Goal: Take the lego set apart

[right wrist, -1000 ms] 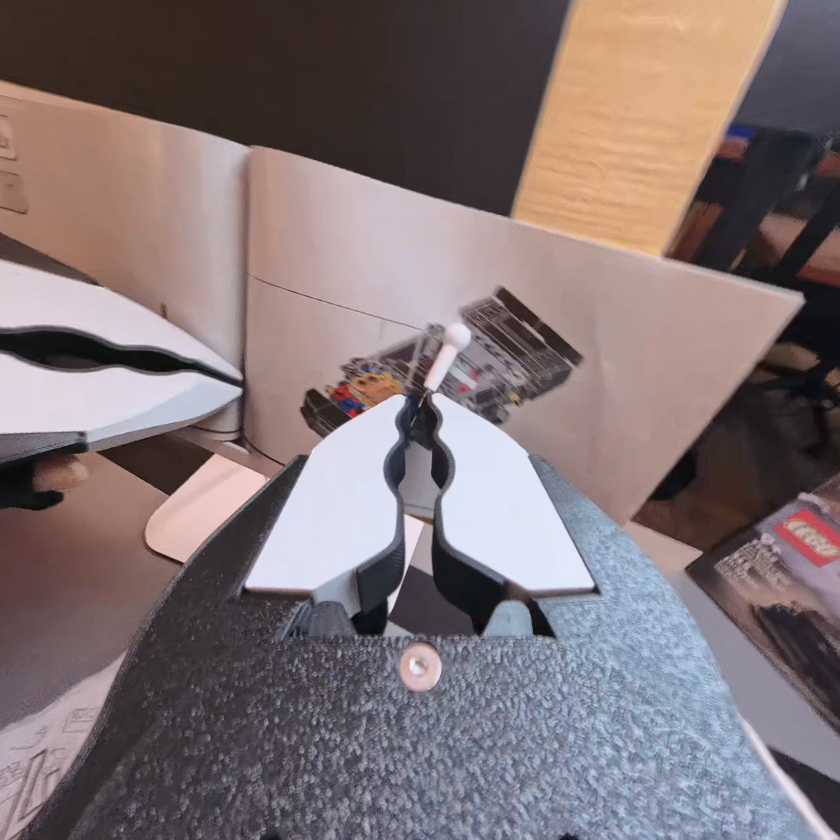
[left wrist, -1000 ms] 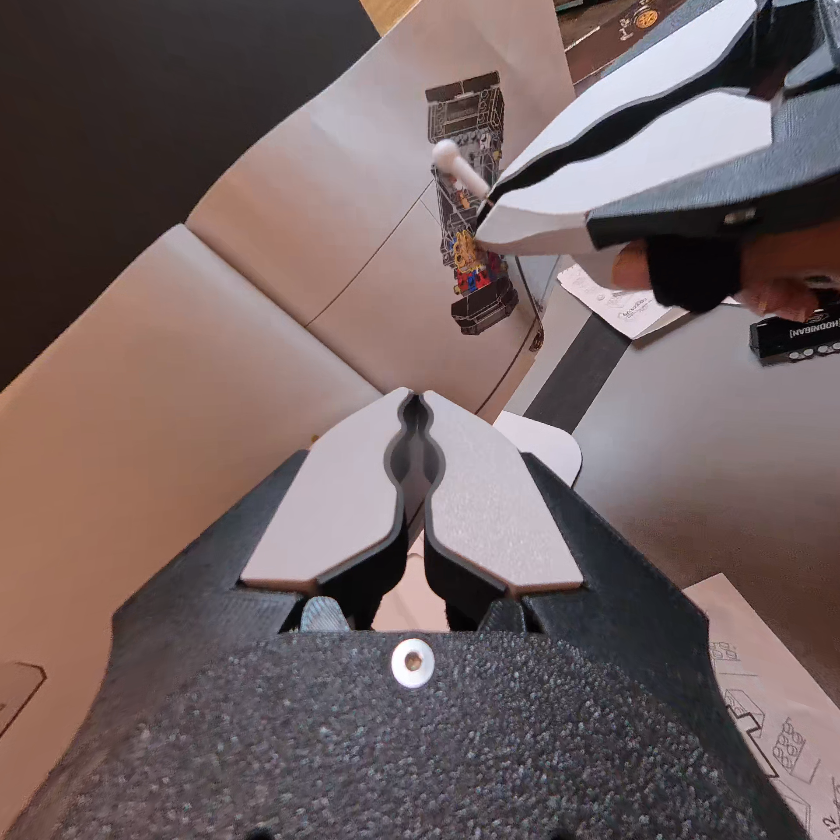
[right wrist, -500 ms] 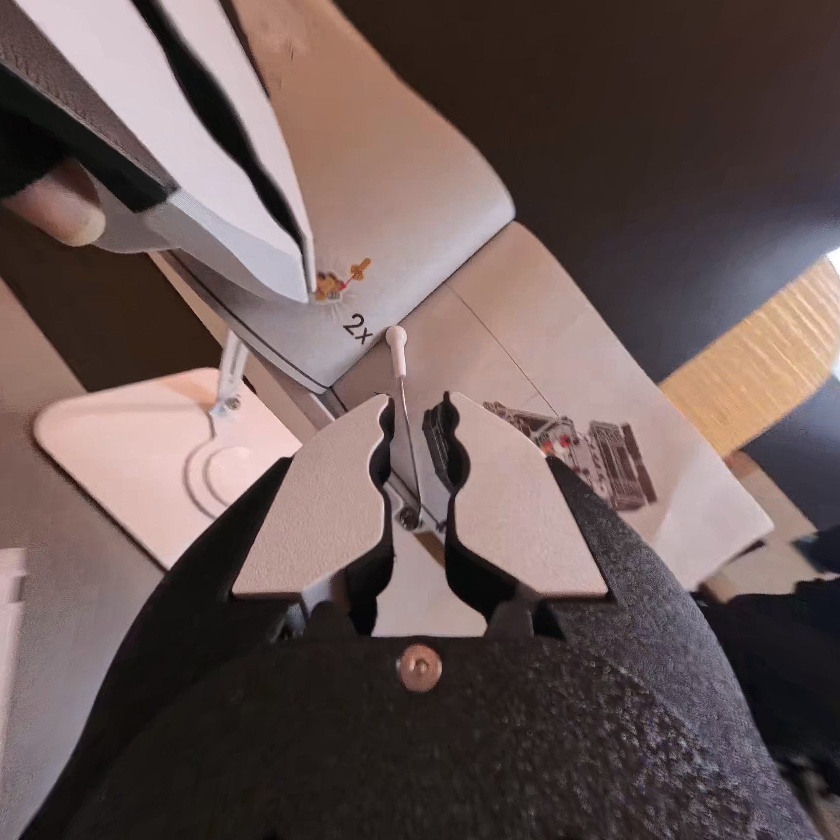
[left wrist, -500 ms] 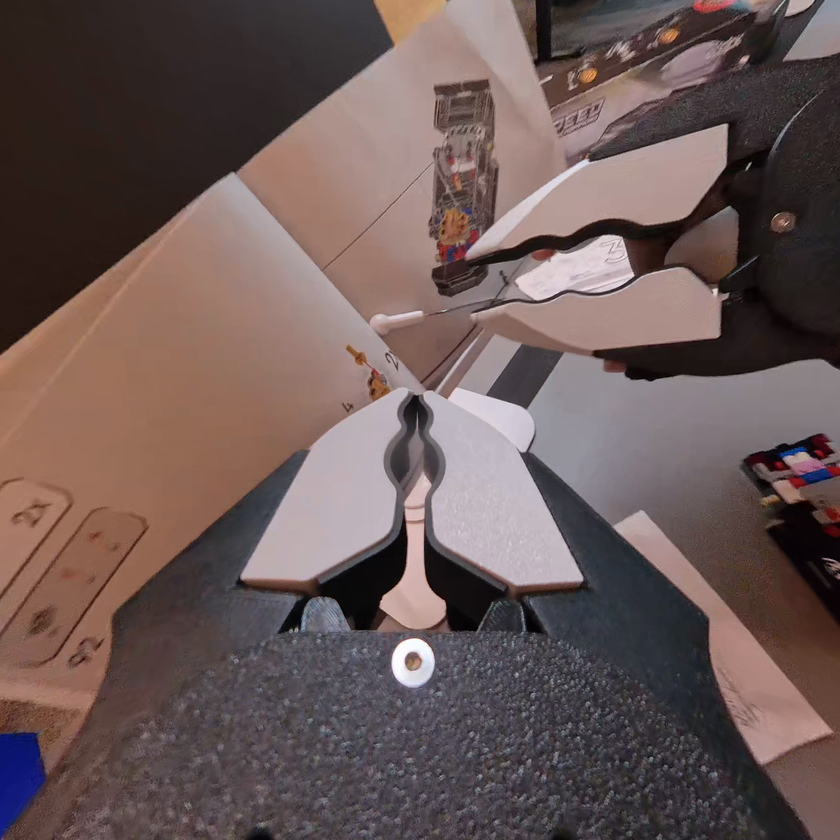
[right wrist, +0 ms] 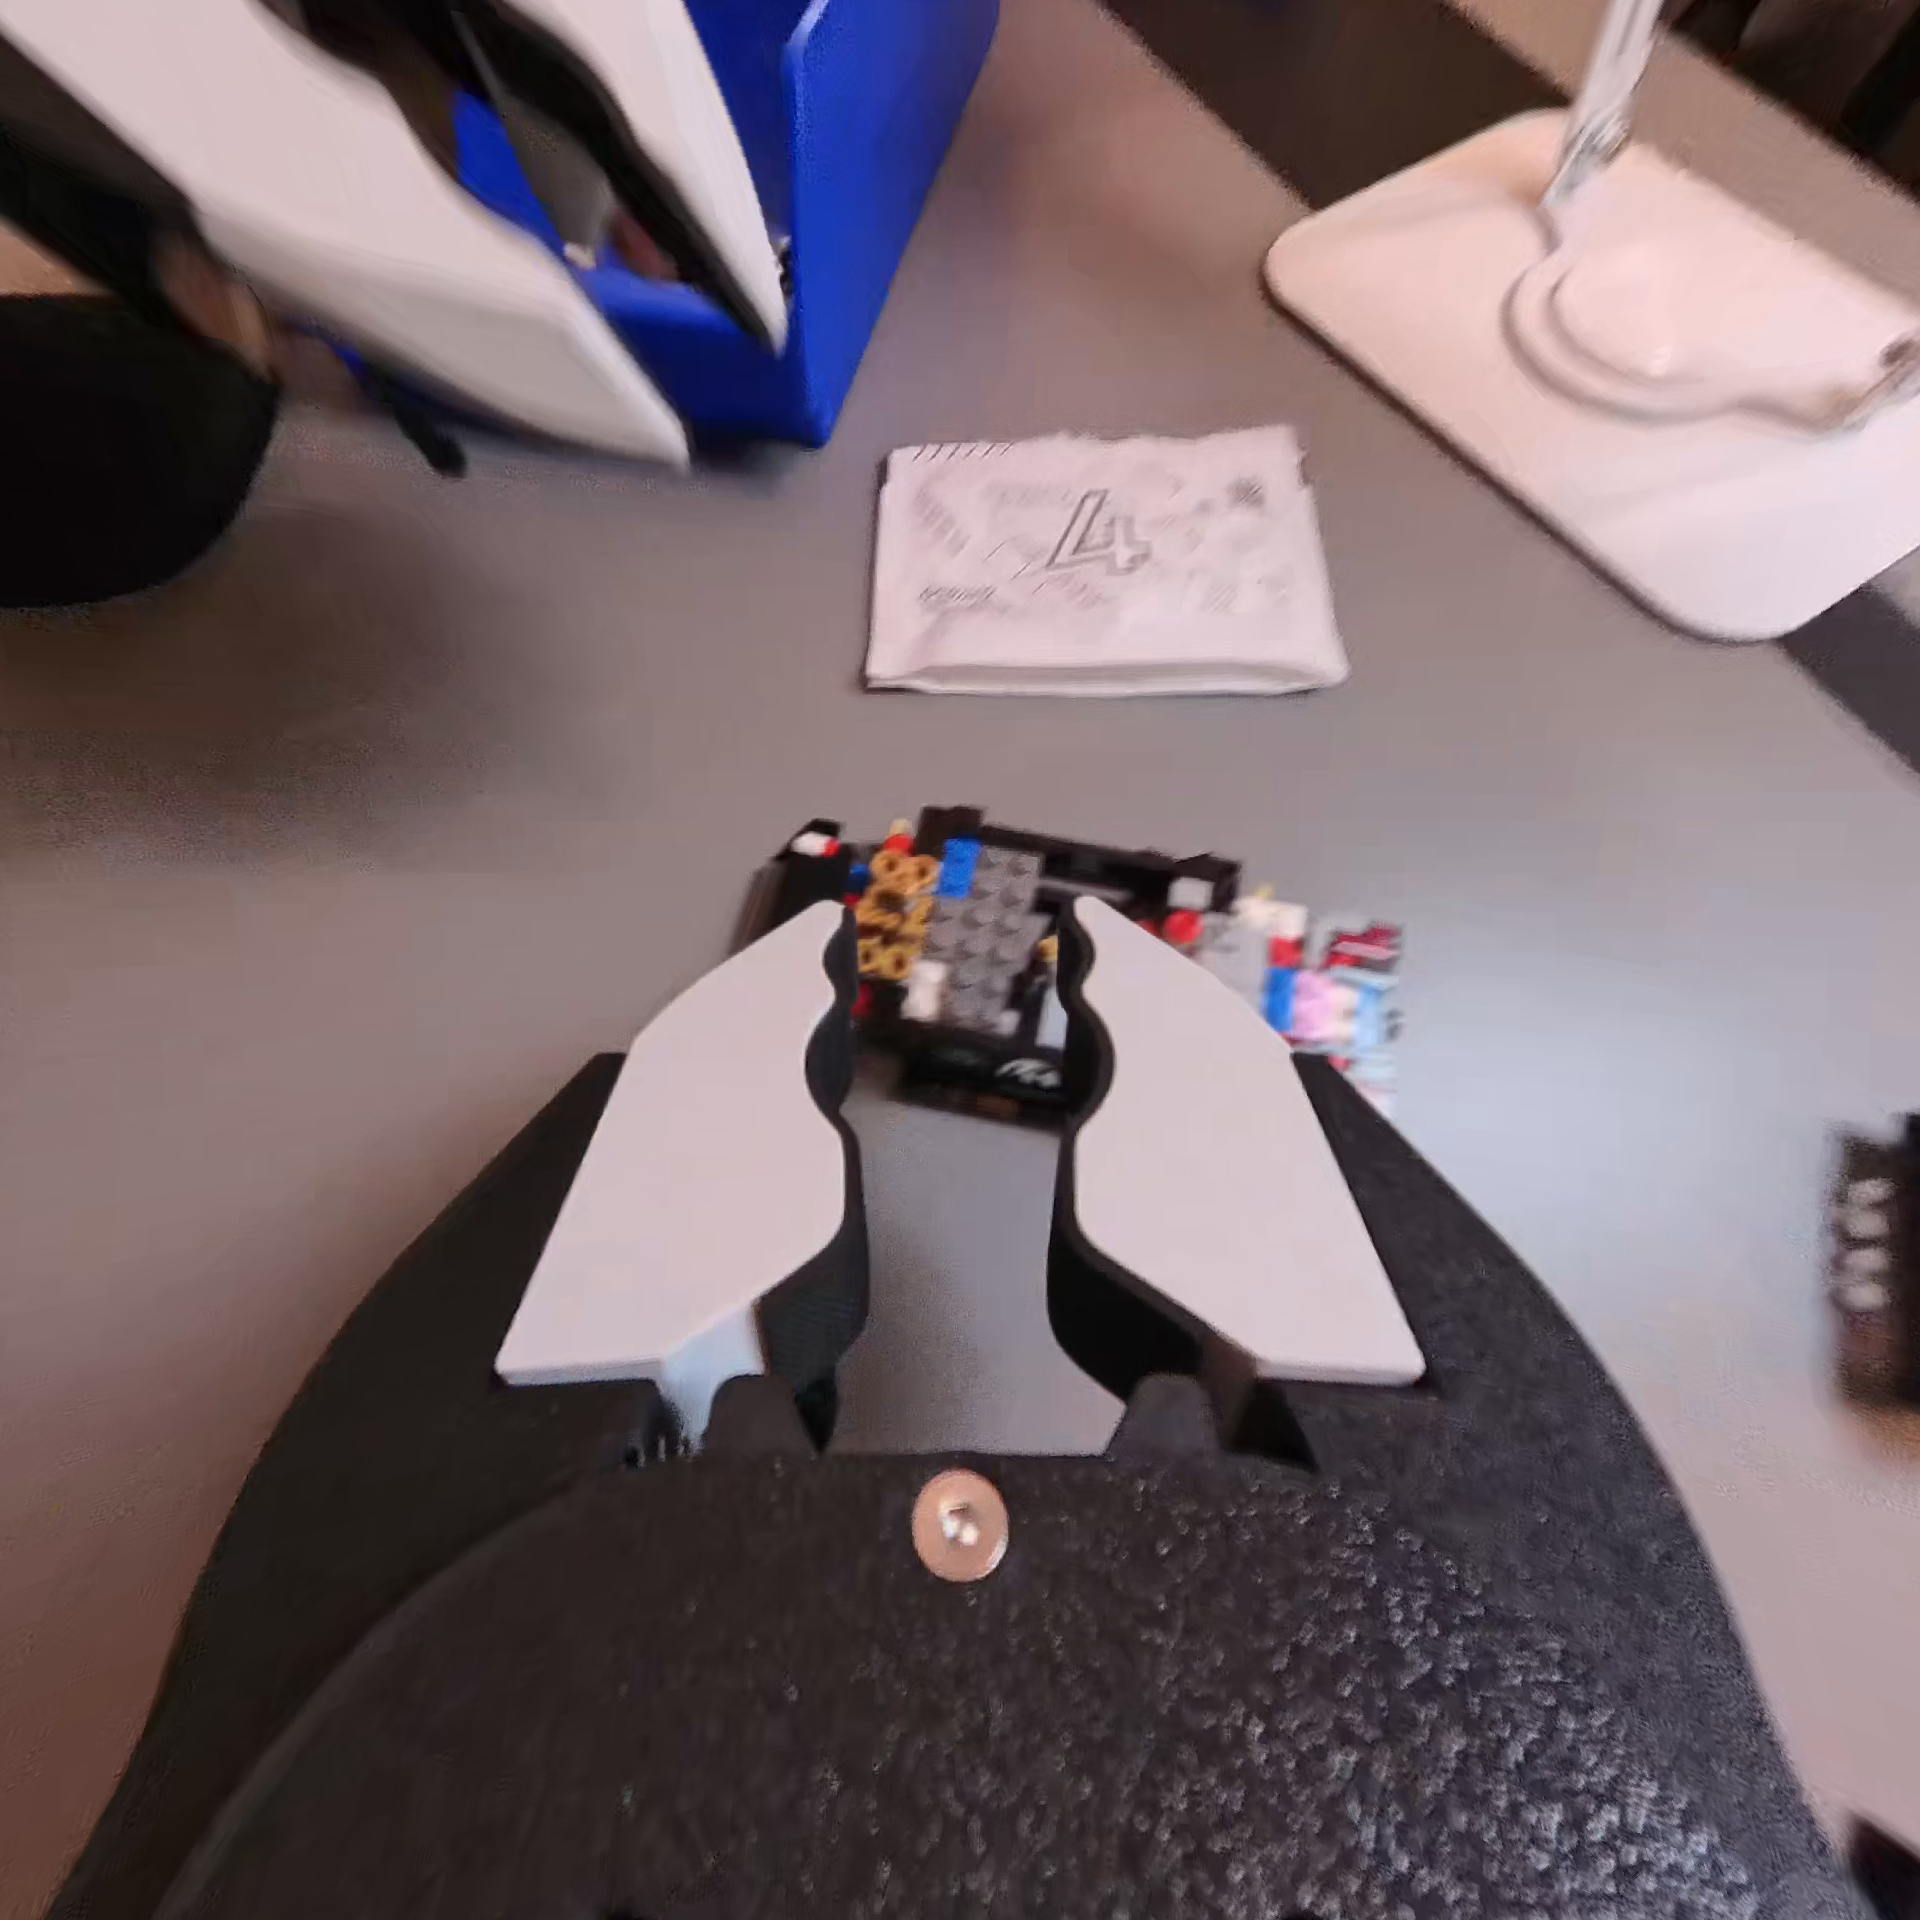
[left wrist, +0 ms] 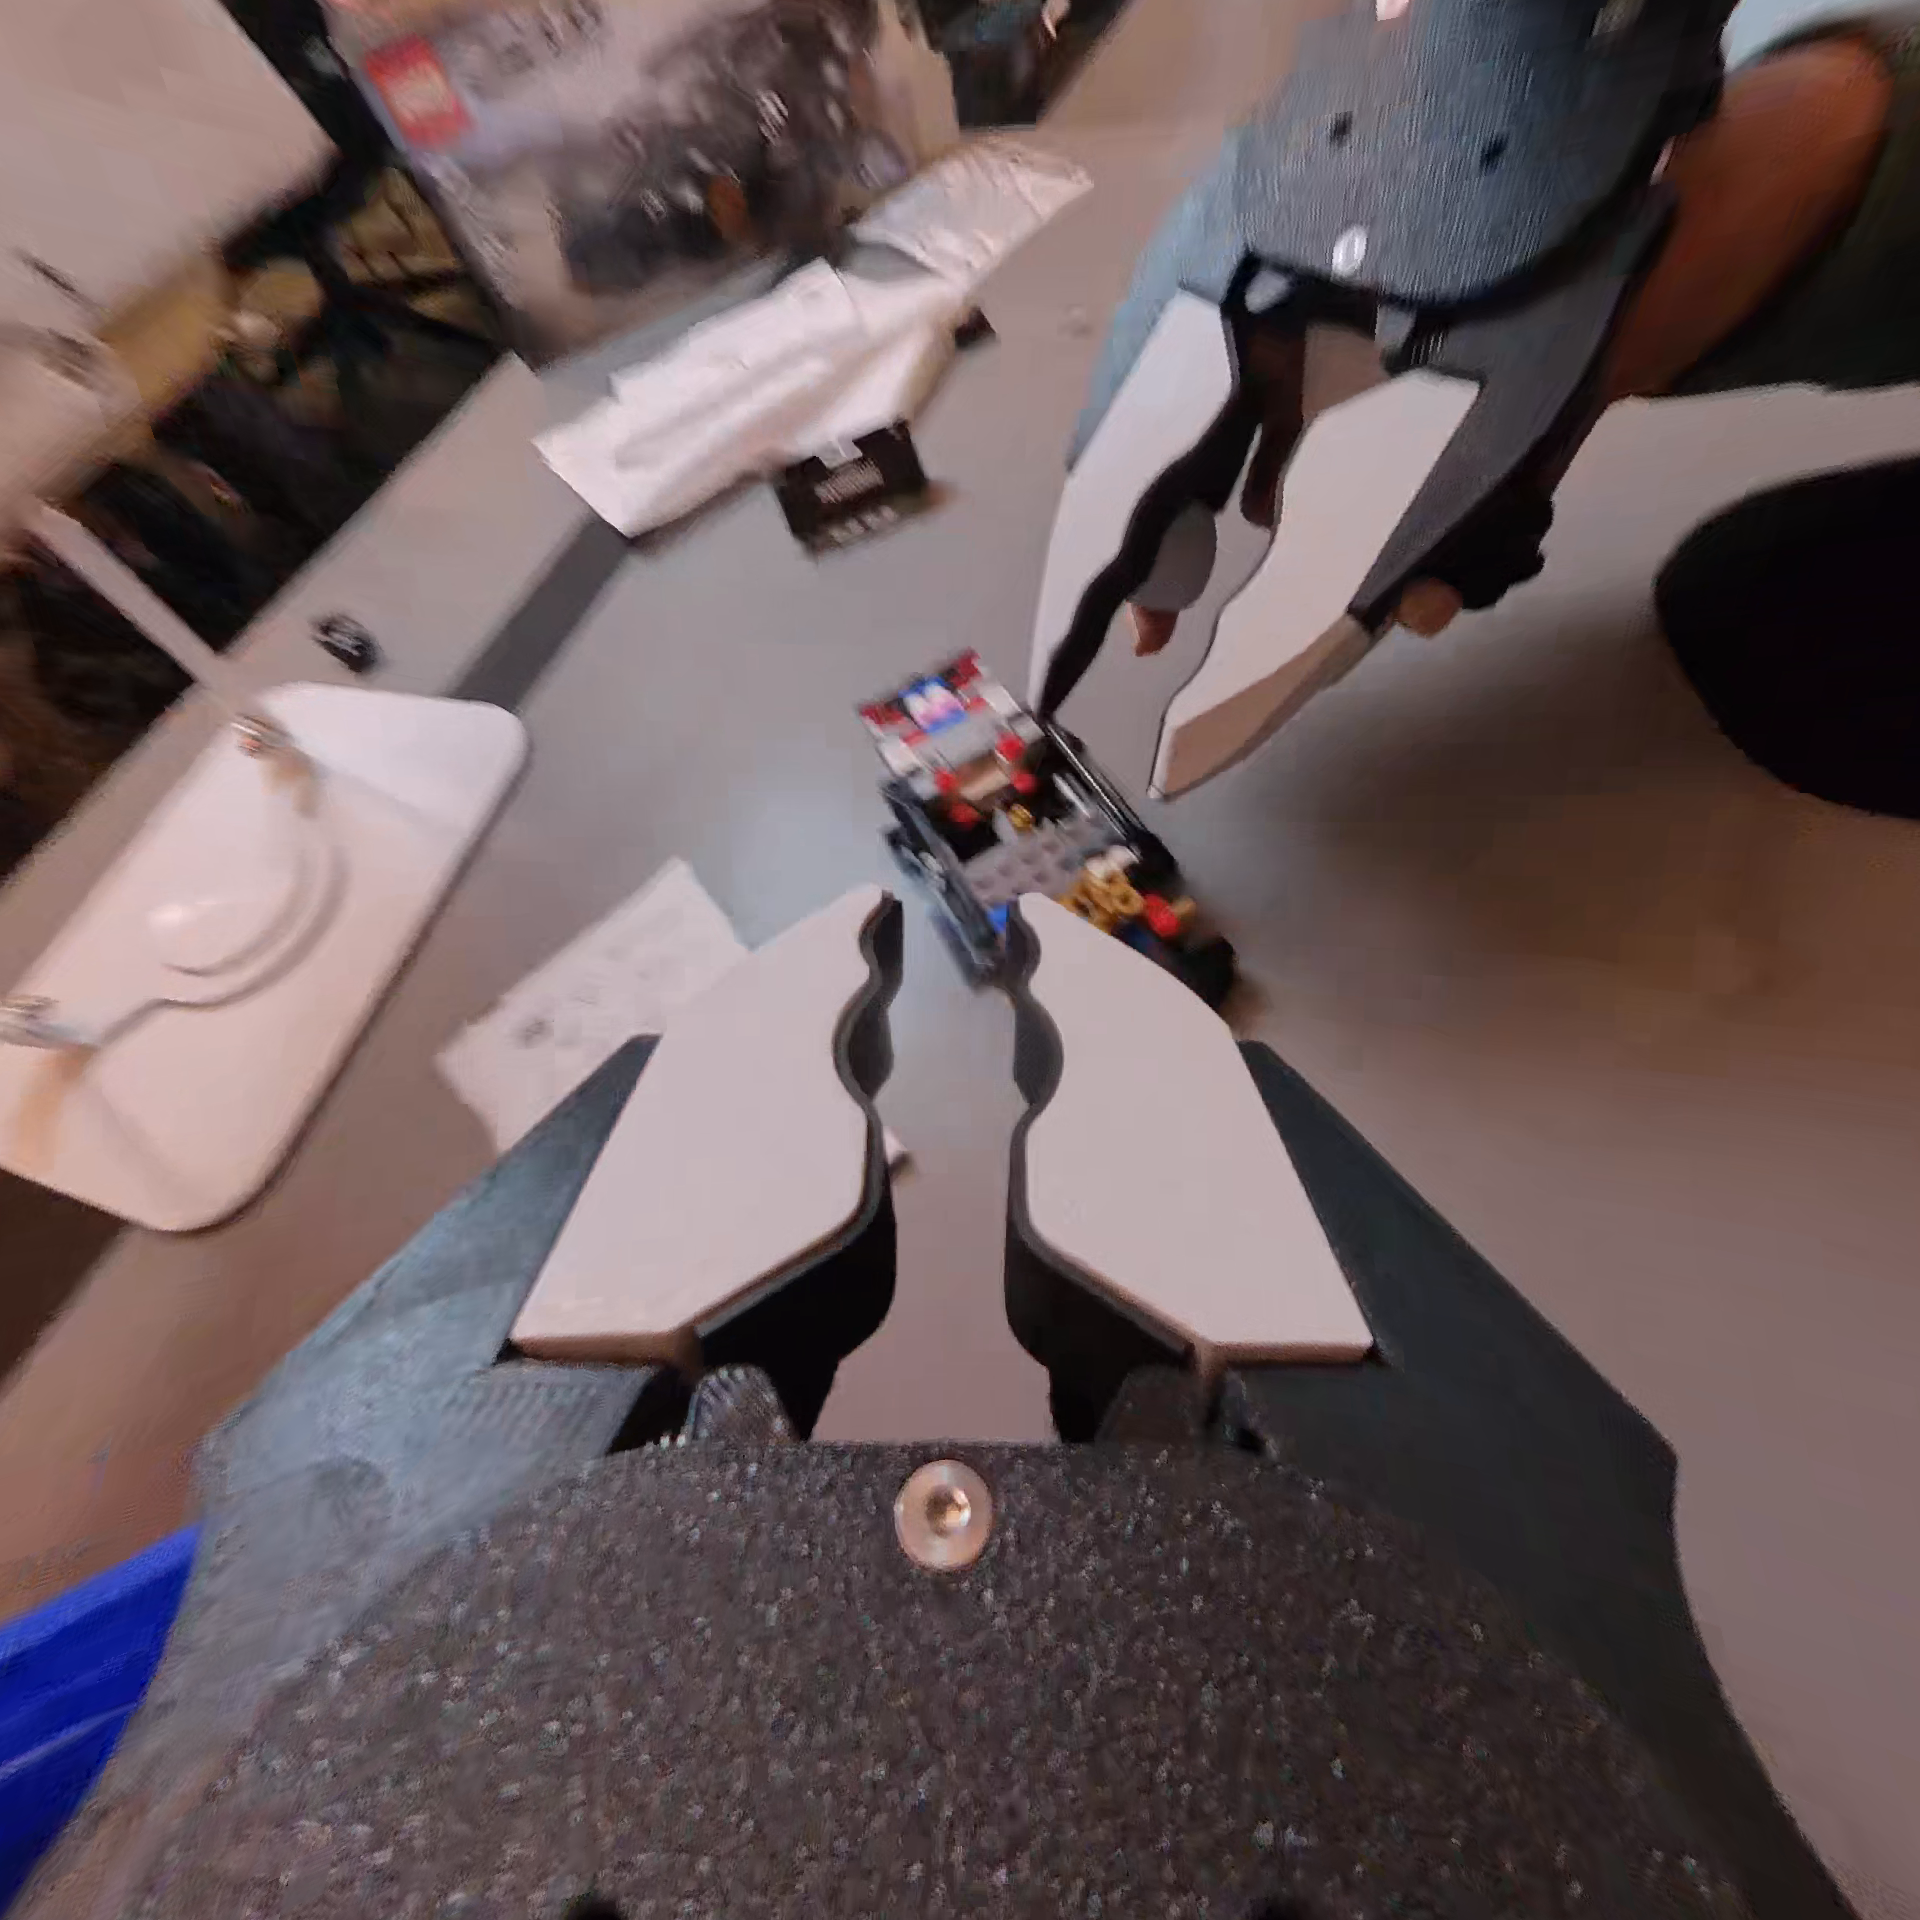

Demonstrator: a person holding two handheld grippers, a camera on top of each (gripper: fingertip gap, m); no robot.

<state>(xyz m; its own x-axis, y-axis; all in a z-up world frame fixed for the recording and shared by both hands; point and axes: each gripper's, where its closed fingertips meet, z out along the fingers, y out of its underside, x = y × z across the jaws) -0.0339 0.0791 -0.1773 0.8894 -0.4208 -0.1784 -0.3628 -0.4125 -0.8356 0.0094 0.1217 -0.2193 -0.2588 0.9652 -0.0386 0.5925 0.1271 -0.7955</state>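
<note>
The lego set is a small, partly built black car (left wrist: 1023,831) with grey, red, yellow and blue bricks, lying on the grey table. My left gripper (left wrist: 954,914) is open and empty, with its tips just short of the car's near end. My right gripper (left wrist: 1101,748) is open above the car's far end. In the right wrist view the car (right wrist: 987,935) lies just beyond my open, empty right gripper (right wrist: 958,914), its grey plate showing between the tips. The left gripper (right wrist: 727,395) shows at the upper left, also open. Both views are blurred by motion.
A white stand base (left wrist: 260,914) (right wrist: 1610,364) sits beside a flat paper bag (right wrist: 1101,561) (left wrist: 603,997). A blue bin (right wrist: 831,208) stands behind the left gripper. The set's box (left wrist: 644,135), white bags (left wrist: 810,353) and a black piece (left wrist: 852,488) lie farther off. Another black piece (right wrist: 1881,1268) lies to the right. Some 8 centimetres of space lies between my two pairs of fingers.
Both grippers swung down from the propped instruction booklet to the car on the table. The right gripper let go of the thin white-tipped wire and opened wider. The left gripper opened from shut.
</note>
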